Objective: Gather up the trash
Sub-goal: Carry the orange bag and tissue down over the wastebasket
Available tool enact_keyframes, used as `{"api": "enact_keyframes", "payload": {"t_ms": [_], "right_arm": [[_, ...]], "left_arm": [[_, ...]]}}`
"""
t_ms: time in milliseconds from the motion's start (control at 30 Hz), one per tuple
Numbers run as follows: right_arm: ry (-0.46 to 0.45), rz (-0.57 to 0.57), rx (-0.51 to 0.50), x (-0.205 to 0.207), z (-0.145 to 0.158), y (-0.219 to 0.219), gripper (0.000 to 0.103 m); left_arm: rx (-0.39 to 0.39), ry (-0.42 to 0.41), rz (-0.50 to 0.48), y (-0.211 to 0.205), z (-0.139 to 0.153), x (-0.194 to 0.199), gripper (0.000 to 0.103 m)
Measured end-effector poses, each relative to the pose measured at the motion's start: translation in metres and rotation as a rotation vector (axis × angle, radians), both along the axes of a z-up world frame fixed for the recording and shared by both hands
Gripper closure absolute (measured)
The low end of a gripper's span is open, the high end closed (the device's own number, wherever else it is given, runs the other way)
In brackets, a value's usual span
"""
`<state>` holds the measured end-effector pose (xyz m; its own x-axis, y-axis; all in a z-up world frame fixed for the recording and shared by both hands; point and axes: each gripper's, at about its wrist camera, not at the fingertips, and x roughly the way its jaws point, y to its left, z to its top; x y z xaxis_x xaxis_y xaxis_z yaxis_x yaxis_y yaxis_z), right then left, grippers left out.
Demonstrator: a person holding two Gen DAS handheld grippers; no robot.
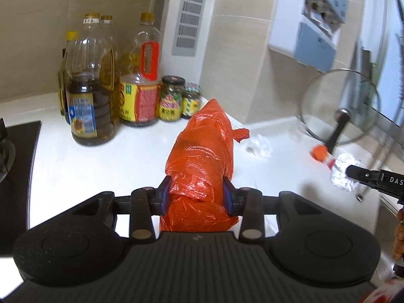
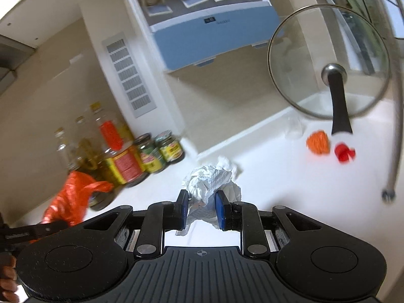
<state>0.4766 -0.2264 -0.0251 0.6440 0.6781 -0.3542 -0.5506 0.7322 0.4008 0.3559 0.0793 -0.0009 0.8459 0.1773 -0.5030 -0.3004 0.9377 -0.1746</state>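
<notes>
My left gripper (image 1: 197, 192) is shut on an orange plastic bag (image 1: 202, 151), held over the white counter (image 1: 101, 166); the bag also shows at the left of the right wrist view (image 2: 70, 197). My right gripper (image 2: 201, 209) is shut on a crumpled white tissue (image 2: 212, 181); in the left wrist view it appears as a crumpled white wad (image 1: 344, 174) at the right gripper's tip. Another crumpled white wad (image 1: 258, 146) lies on the counter beyond the bag. An orange scrap (image 2: 318, 142) and a red scrap (image 2: 344, 152) lie near the back wall.
Oil bottles (image 1: 91, 96) and jars (image 1: 173, 98) stand at the back left. A glass pot lid (image 2: 328, 70) leans against the wall at the right. A black hob (image 1: 17, 166) lies at the left. A blue dispenser (image 2: 209, 30) hangs on the wall.
</notes>
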Motion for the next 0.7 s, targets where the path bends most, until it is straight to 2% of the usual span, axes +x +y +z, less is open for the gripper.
{"api": "enact_keyframes", "payload": {"t_ms": [367,700], "right_arm": [[0.083,-0.003,-0.015,-0.121,-0.01,-0.002,0.08],[0.177,0.091,-0.102,-0.168,-0.041,0.018,0.08]], "left_arm": [[-0.047,0.076,-0.17,-0.019,-0.027,-0.076,0.067],[-0.094,0.159,-0.196,-0.026,-0.055,-0.117,0.067]]}}
